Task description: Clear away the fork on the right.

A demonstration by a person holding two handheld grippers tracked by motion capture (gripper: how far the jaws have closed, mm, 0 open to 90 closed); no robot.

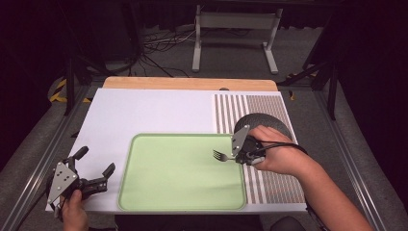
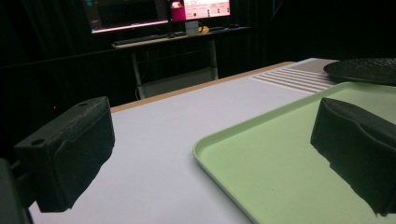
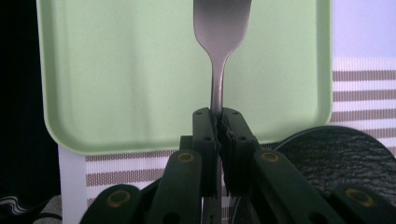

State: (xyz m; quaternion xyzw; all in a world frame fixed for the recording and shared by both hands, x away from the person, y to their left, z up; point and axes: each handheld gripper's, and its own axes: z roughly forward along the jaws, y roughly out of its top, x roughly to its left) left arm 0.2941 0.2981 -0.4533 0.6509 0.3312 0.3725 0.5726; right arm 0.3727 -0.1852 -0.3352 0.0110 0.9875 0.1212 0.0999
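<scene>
Right tongs [image 1: 236, 155] pinch a fork [image 1: 222, 155], apparently above the green tray [image 1: 144, 192]; left tongs [image 1: 96, 168] spread over the tabletop [image 1: 144, 110].

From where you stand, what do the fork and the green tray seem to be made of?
The fork, clamped in the right gripper, looks like metal: grey with a smooth, dull sheen. The green tray looks like matte plastic, with an even pale colour and a rounded, moulded rim, though that is a guess.

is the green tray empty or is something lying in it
Empty. The green tray shows bare surface all over; the fork hangs above its right side, clamped in the right gripper.
</scene>
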